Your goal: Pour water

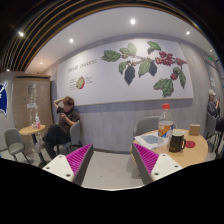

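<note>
Looking along our gripper, we see its two fingers spread wide apart with nothing between them, the magenta pads facing each other across bare floor. Beyond the right-hand finger stands a round wooden table, and on it a dark mug-like cup sits nearest the fingertip; what it holds we cannot tell. Just behind it rises a tall clear bottle with a red cap and an orange label, and its contents are not clear to us either. A smaller tan cup stands further back on the same table. So the pouring things lie ahead of and to the right of the open fingers, apart from them and not between them. On the far wall a large mural shows green leaves and red berries, with a small line of writing beside it that is too small for us to read. Away beyond the left-hand finger, a person sits at another small table with chairs around it.
</note>
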Motion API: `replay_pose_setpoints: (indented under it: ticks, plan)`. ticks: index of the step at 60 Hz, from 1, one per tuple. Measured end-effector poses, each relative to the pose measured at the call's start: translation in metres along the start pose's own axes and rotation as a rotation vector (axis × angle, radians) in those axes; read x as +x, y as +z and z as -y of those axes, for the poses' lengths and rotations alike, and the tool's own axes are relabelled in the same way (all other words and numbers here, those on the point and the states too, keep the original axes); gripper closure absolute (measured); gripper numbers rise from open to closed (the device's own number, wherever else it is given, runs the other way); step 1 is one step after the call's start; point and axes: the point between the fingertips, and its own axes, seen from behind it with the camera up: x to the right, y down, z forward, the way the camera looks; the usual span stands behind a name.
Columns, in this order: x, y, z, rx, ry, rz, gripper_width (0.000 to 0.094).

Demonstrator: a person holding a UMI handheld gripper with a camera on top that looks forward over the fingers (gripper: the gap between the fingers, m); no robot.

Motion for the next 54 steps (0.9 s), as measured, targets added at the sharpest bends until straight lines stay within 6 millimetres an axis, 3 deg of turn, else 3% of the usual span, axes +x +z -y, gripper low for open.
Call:
replay_pose_setpoints:
  ticks: [5,6,9,10,15,16,19,21,22,24,26,29,37,38,43,45,48,54]
  plan:
    - [0.005,0.001,0.008,0.028,-0.012,-0.005,0.0106]
    - [0.02,0.009,0.002,0.036,-0.018,0.001,0.0105]
    - [0.008,-0.005,0.012,0.032,-0.01,-0.011,0.0105]
    - [0.023,0.009,0.006,0.043,-0.015,-0.009,0.0108]
    - [0.036,0.009,0.009,0.05,-0.034,-0.021,0.0111]
    - [0.029,-0.005,0.017,0.042,-0.032,-0.031,0.0112]
    - [0.036,0.001,0.019,0.057,-0.04,-0.062,0.0112]
    - [0.047,0.003,0.021,0.063,-0.046,-0.086,0.0114]
    - [0.069,0.007,0.016,0.07,-0.055,-0.092,0.0113]
    - [0.075,-0.001,0.025,0.065,-0.059,-0.12,0.0114]
    - [0.093,0.01,0.018,0.074,-0.07,-0.146,0.0113]
    - [0.113,0.009,0.029,0.067,-0.077,-0.182,0.0113]
    - [0.162,0.035,0.028,0.076,-0.1,-0.287,0.0111]
    - [0.18,0.042,0.033,0.077,-0.107,-0.294,0.0111]
    - [0.212,0.072,0.034,0.073,-0.142,-0.353,0.0111]
    - [0.212,0.081,0.031,0.069,-0.146,-0.367,0.0112]
    - [0.23,0.099,0.029,0.045,-0.133,-0.369,0.0114]
    - [0.236,0.13,0.029,0.043,-0.065,-0.346,0.0119]
